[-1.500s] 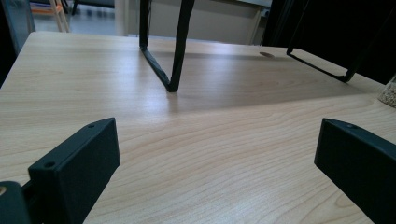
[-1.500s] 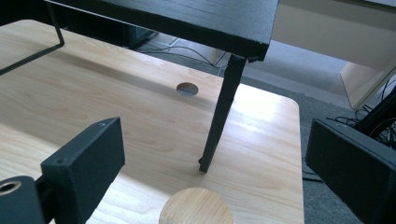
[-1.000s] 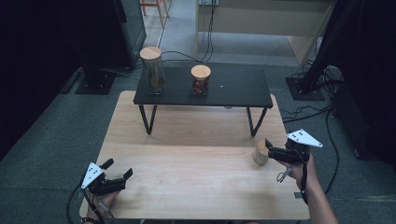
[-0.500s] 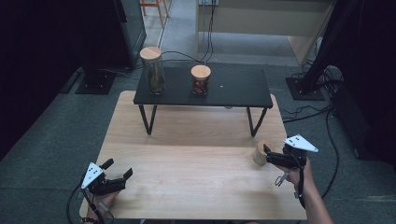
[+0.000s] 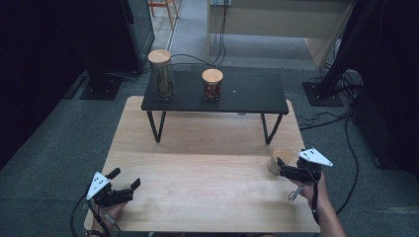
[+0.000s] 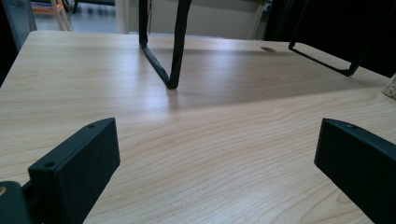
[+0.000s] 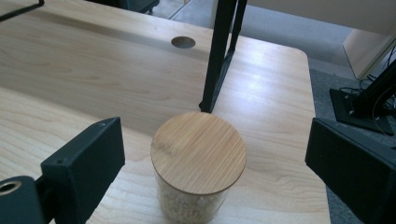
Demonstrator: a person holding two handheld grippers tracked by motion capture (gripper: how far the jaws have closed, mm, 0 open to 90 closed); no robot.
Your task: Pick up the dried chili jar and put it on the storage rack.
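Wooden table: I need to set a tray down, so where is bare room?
The light wooden table is bare between the left gripper and the wooden-lidded glass jar at the right gripper. Crowded: that right edge, and the black metal shelf behind.

Grey carpet floor [image 5: 59, 143] under wooden table [image 5: 197, 148], black stand [image 5: 247, 94].

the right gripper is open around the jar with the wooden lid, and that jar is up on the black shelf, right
Not quite. The right gripper is open around the jar, but the jar stands on the wooden table, beside the black shelf's leg, as the right gripper view shows.
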